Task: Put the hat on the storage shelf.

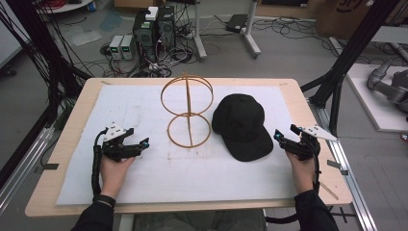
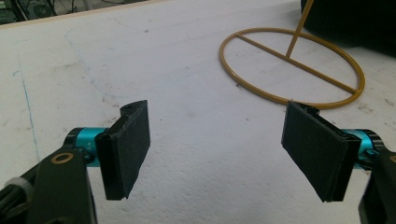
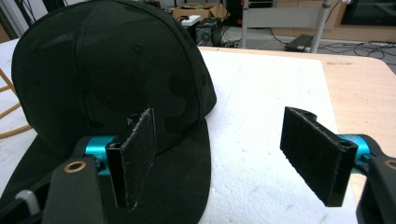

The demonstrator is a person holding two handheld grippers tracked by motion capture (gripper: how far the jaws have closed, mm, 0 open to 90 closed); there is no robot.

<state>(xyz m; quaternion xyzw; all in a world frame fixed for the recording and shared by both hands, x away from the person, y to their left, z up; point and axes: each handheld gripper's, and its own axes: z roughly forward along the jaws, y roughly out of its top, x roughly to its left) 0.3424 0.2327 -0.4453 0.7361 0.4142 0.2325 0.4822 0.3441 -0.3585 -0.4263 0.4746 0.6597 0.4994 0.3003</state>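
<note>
Nothing is gripped yet — both the left gripper and the right gripper rest with jaws open near the desk's side edges, so the likely next move is the right one closing on the black cap's brim beside the wire stand.

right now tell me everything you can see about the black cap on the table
The black cap is a baseball-style cap with a rounded crown and a flat brim, in dark fabric with a faint camouflage pattern and a small button on top. It sits upright on the white mat, brim toward the person, just right of the gold wire stand. Whether it touches the stand's base ring is unclear. The right gripper, open, hovers beside the brim's right edge without holding it.
</note>
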